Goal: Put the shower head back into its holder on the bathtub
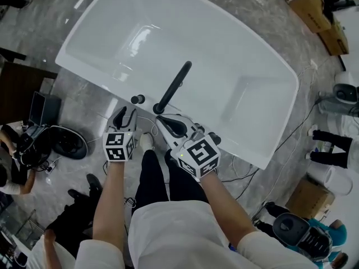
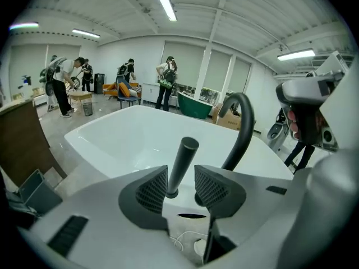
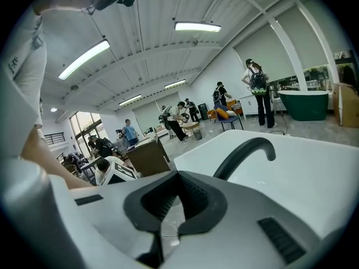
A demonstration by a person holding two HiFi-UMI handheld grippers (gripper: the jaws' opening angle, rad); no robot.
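The black stick-shaped shower head (image 2: pixel 183 160) stands upright in its holder (image 2: pixel 171 194) on the near rim of the white bathtub (image 1: pixel 235 49). From above it shows as a small dark knob (image 1: pixel 137 99). My left gripper (image 2: pixel 180 172) is open, its pads either side of the stick with a small gap on each side; in the head view this gripper (image 1: pixel 124 114) hovers just short of the rim. My right gripper (image 1: pixel 164 119) sits by the base of the black curved tap (image 1: pixel 175 84), jaws closed with nothing between them (image 3: pixel 178 178).
The curved tap (image 2: pixel 240 125) rises just right of the shower head and arches over the tub (image 3: pixel 249 149). A laptop and cables (image 1: pixel 42 114) lie on the floor at left; cardboard boxes (image 1: pixel 317 10) and machines (image 1: pixel 345 91) at right. Several people stand far back (image 2: pixel 167 80).
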